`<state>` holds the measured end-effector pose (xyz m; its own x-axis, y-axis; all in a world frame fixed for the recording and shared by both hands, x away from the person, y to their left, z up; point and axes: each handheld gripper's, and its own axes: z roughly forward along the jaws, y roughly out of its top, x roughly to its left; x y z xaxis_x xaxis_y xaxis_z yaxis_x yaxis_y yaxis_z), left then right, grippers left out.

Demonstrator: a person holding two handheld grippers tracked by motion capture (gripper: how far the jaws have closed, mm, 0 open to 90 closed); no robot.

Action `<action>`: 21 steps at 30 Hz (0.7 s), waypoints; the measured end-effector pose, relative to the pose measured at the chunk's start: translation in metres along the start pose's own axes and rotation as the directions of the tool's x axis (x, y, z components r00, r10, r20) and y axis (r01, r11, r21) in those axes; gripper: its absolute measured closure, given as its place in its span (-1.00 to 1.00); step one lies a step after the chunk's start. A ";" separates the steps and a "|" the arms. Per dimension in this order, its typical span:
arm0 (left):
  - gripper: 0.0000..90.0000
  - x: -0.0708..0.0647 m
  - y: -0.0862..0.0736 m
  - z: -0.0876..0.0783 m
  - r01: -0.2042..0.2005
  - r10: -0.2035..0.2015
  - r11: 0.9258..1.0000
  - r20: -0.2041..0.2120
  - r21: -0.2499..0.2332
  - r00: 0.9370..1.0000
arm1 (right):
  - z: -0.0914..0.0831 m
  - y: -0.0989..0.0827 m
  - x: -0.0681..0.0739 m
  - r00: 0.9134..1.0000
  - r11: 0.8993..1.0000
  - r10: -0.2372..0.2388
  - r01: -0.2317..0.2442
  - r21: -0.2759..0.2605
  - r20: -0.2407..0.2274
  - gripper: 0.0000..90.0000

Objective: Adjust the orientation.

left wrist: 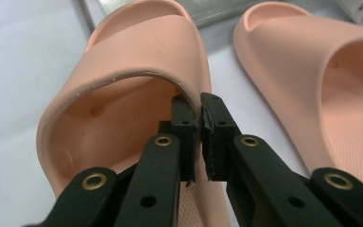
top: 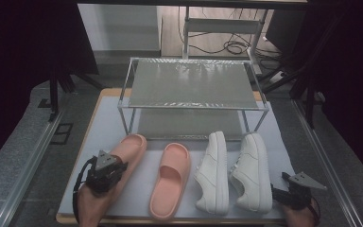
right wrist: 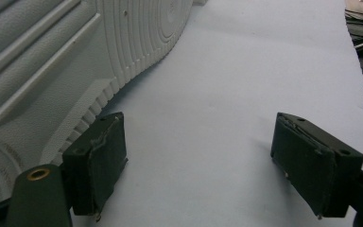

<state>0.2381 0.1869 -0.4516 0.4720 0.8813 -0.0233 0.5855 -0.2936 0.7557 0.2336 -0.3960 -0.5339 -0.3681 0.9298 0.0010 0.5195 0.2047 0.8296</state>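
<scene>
Left gripper [top: 116, 166]: at the near left of the surface, over the heel end of the left pink slide; its jaws are clamped on the thin edge of that slide's strap, one jaw inside the opening, one outside, as the left gripper view [left wrist: 196, 127] shows.
Left pink slide [top: 127, 153]: on the white sheet at the far left of the shoe row, toe pointing far and angled slightly right, toe close to the rack's lower shelf; in the left gripper view [left wrist: 127, 61] the strap arches over a textured footbed.
Right pink slide [top: 171, 179]: just right of the first, apart from it, toe pointing far; seen in the left gripper view [left wrist: 321, 71] as well.
Left white sneaker [top: 213, 170]: right of the slides, tipped on its side, toe far.
Right white sneaker [top: 253, 170]: just beside the other sneaker, likewise tipped on its side; its ribbed sole fills the left of the right gripper view [right wrist: 52, 61].
Right gripper [top: 290, 191]: at the near right corner, just right of the right white sneaker's heel; jaws stand wide apart with bare sheet between them [right wrist: 198, 161], left jaw close beside the sole.
Rack [top: 194, 85]: two-tier metal frame, at the far side of the surface, behind the shoes.
Surface [top: 283, 142]: covered by a white sheet, wooden edge showing.
</scene>
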 end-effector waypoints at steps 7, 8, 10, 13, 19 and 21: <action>0.88 -0.004 0.016 0.021 0.007 -0.007 1.000 -0.004 -0.024 1.000 | 0.000 0.000 0.000 1.000 1.000 -0.002 0.002 0.003 -0.001 -0.58; 0.88 -0.004 0.018 0.024 0.008 -0.009 1.000 -0.006 -0.027 1.000 | 0.000 0.000 0.000 1.000 1.000 -0.002 0.002 0.003 -0.001 -0.58; 0.88 -0.004 0.022 0.030 0.018 -0.018 0.999 -0.008 -0.036 1.000 | 0.000 0.000 0.000 1.000 1.000 -0.002 0.002 0.003 -0.001 -0.58; 0.88 -0.004 0.028 0.040 0.030 -0.030 0.999 -0.008 -0.045 1.000 | 0.000 0.000 0.000 1.000 1.000 -0.002 0.002 0.003 -0.001 -0.58; 0.88 -0.003 0.041 0.061 0.043 -0.043 0.997 -0.011 -0.067 0.999 | 0.000 0.000 0.000 1.000 1.000 -0.001 0.001 0.002 -0.001 -0.58; 0.88 -0.003 0.047 0.067 0.051 -0.052 0.996 -0.015 -0.073 0.999 | 0.000 0.000 0.000 1.000 1.000 -0.001 0.001 0.002 0.000 -0.58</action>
<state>0.3079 0.1456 -0.4599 0.4313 0.9007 -0.0528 0.5590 -0.2208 0.7992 0.2334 -0.3964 -0.5338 -0.3688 0.9295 0.0003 0.5204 0.2062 0.8286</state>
